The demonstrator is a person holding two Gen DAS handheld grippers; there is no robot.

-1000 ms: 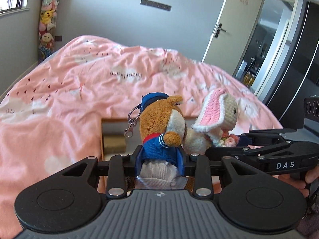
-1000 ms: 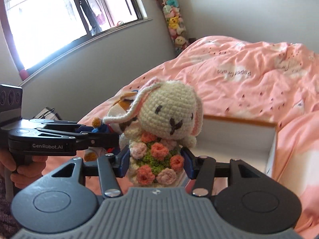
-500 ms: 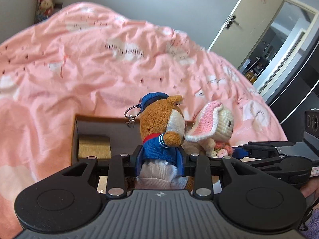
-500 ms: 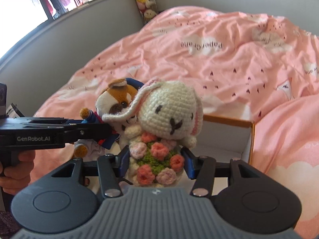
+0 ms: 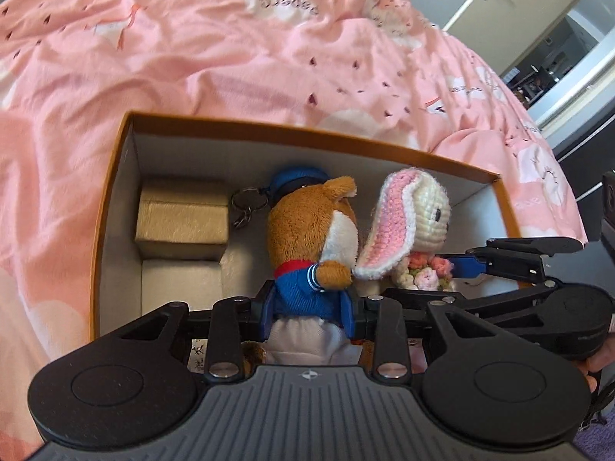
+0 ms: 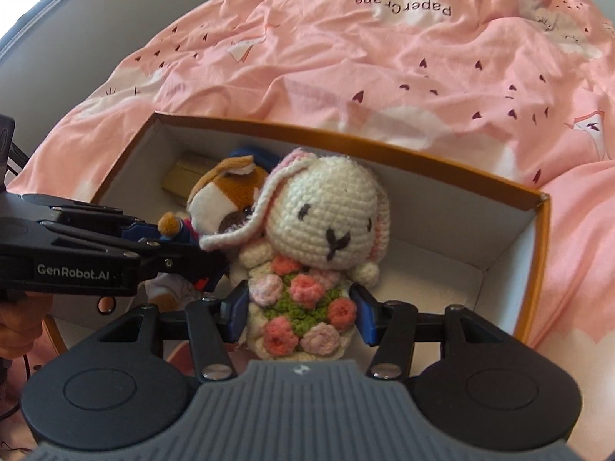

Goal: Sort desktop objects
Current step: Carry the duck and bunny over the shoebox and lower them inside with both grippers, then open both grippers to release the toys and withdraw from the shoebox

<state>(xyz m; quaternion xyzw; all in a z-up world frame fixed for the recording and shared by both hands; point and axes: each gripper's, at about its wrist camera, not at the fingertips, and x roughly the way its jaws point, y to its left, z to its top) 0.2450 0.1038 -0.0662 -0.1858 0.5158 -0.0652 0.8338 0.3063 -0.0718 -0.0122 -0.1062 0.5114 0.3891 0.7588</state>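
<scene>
A brown plush dog (image 5: pixel 307 226) in a blue sailor suit, with a key ring, is clamped between the pads of my left gripper (image 5: pixel 309 307). Beside it, a cream crochet bunny (image 6: pixel 326 215) with a flower belly sits between the blue pads of my right gripper (image 6: pixel 300 311), which press its sides. Both toys hang side by side, touching, just inside an open orange-rimmed white box (image 5: pixel 269 132). In the right wrist view the left gripper's fingers (image 6: pixel 184 246) reach in from the left. The bunny (image 5: pixel 426 207) also shows in the left wrist view.
A small gold box (image 5: pixel 180 215) stands in the far left corner of the orange-rimmed box. The box lies on a pink duvet (image 5: pixel 230 38) that surrounds it on all sides. A doorway (image 5: pixel 557 38) shows at the upper right. A hand (image 6: pixel 15 330) holds the left gripper.
Both grippers have come down and tipped forward with their toys, from above the bed to just inside the box. The wall and window have left the views.
</scene>
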